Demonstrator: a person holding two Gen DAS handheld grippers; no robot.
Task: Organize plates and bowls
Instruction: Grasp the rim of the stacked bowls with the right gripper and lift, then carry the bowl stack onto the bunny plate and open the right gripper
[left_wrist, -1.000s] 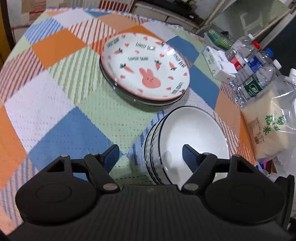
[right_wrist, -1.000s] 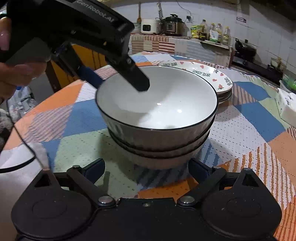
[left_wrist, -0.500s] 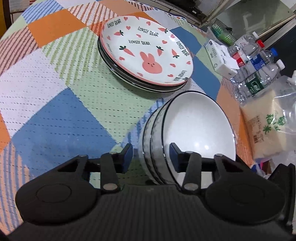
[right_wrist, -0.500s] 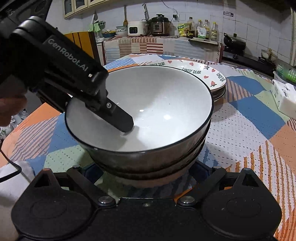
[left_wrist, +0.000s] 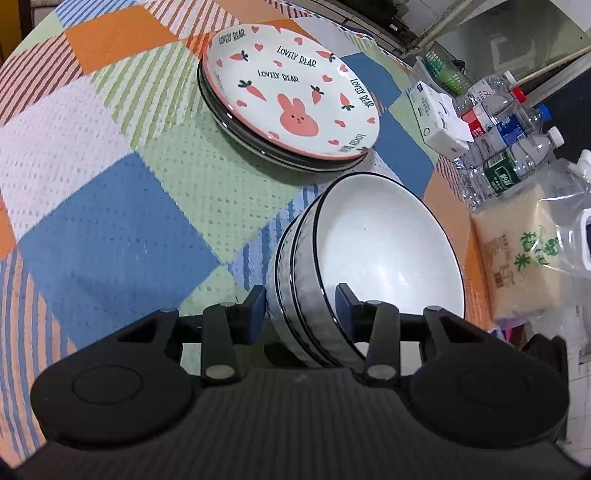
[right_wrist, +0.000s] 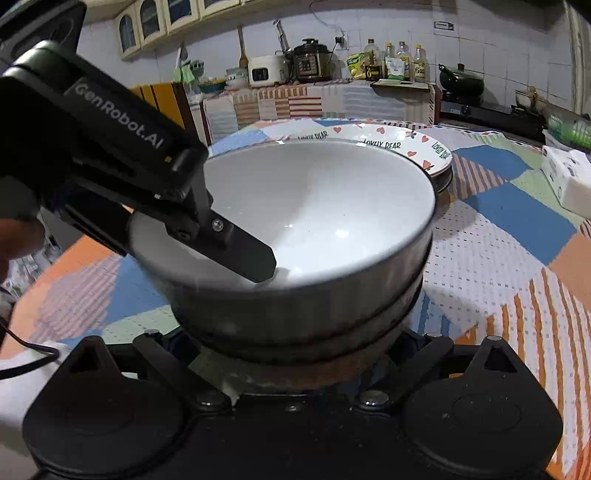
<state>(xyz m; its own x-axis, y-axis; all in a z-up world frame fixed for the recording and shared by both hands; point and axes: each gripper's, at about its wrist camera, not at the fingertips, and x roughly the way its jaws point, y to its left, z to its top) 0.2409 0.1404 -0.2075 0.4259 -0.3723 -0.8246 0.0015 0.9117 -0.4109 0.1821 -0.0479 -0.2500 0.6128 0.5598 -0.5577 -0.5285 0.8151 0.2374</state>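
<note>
Three nested white bowls with dark rims (left_wrist: 380, 251) sit near the table's right edge, tipped toward the right wrist camera. My left gripper (left_wrist: 299, 295) is shut on the stack's near rim, one finger inside the top bowl and one outside. In the right wrist view that inner finger (right_wrist: 240, 254) lies on the white inside of the bowls (right_wrist: 321, 206). My right gripper (right_wrist: 295, 350) stands open and low, its arms spread wide, its fingertips hidden under the stack. A stack of plates topped by a pink rabbit plate (left_wrist: 291, 99) lies just beyond the bowls.
The round table has a patchwork cloth (left_wrist: 92, 221). At its right edge are a tissue pack (left_wrist: 436, 118), several water bottles (left_wrist: 509, 147) and a bag of rice (left_wrist: 524, 258). A counter with cookers (right_wrist: 306, 62) stands behind the table.
My left gripper went from open around the bowls' rim to shut on it. The stack has tipped and come closer to the right gripper, covering its fingertips.
</note>
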